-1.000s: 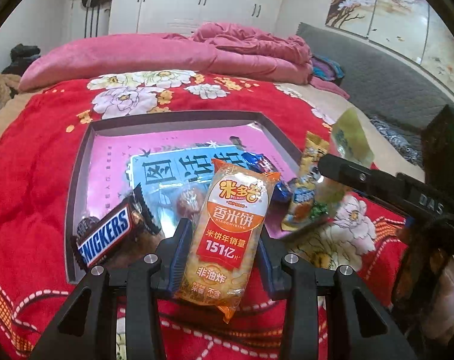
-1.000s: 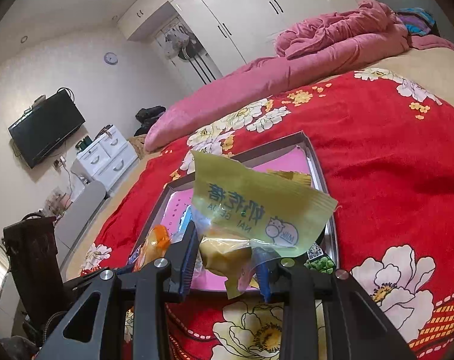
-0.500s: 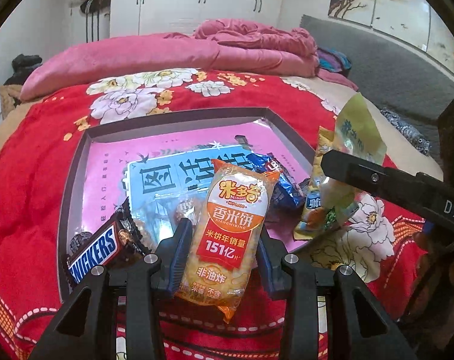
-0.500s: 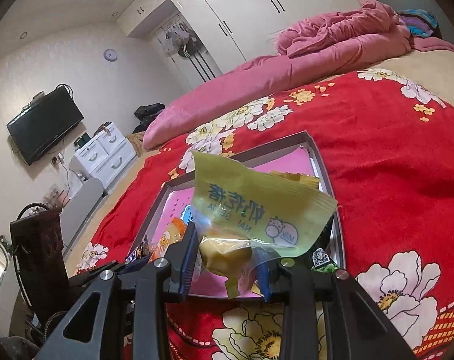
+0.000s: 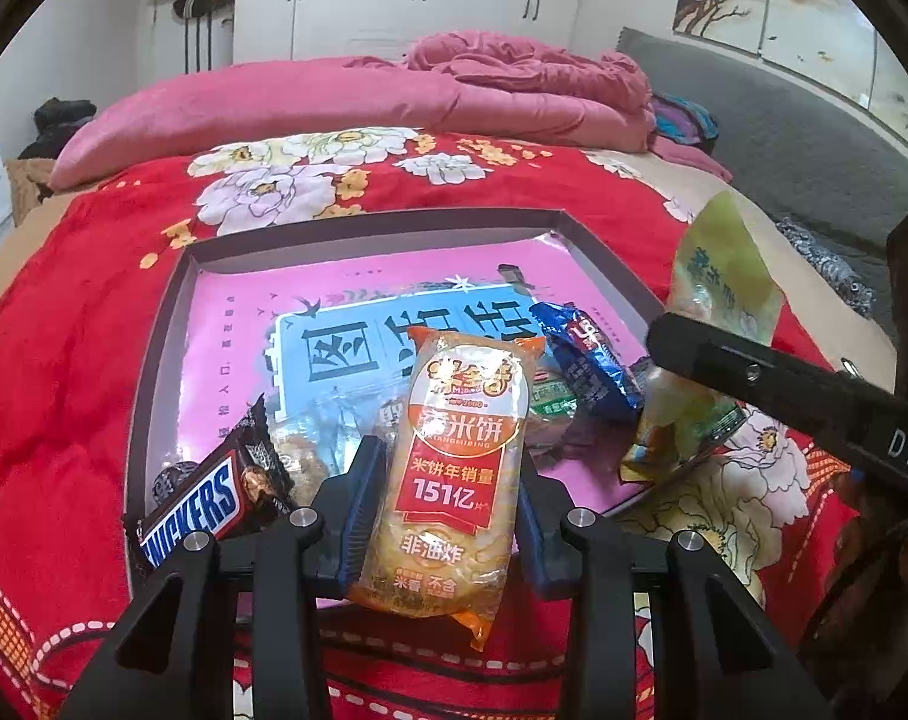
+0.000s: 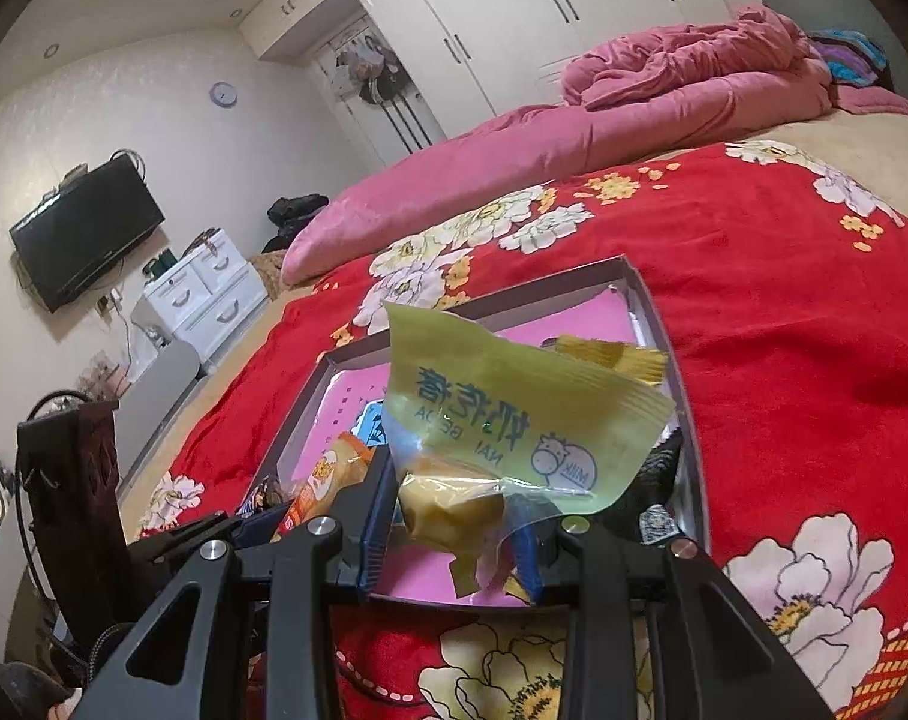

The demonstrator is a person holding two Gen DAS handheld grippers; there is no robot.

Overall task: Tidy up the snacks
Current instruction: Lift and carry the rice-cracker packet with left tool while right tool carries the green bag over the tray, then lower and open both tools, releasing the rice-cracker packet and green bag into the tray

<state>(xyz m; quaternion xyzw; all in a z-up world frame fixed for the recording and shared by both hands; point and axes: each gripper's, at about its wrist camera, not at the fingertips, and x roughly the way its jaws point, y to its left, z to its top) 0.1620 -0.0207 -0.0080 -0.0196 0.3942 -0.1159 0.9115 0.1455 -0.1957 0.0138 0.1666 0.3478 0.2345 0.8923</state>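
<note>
My left gripper (image 5: 451, 522) is shut on an orange rice cracker pack (image 5: 454, 468), held over the near edge of a shallow box (image 5: 358, 225) with a pink lining on the red bed. A Snickers bar (image 5: 208, 498), a blue wrapper (image 5: 586, 360) and other snacks lie in the box. My right gripper (image 6: 454, 534) is shut on a yellow milk candy packet (image 6: 514, 414), held above the box's near right corner; the packet also shows in the left wrist view (image 5: 724, 288).
A red floral bedspread (image 5: 64, 330) covers the bed, with a pink duvet (image 5: 346, 96) at the far end. A dark bag (image 6: 76, 492) stands left of the bed. White drawers (image 6: 208, 294), a wall TV (image 6: 85, 228) and wardrobes (image 6: 514, 30) lie beyond.
Both grippers have moved forward toward the box, each still holding its snack. The Snickers bar and box now sit closer in the left wrist view.
</note>
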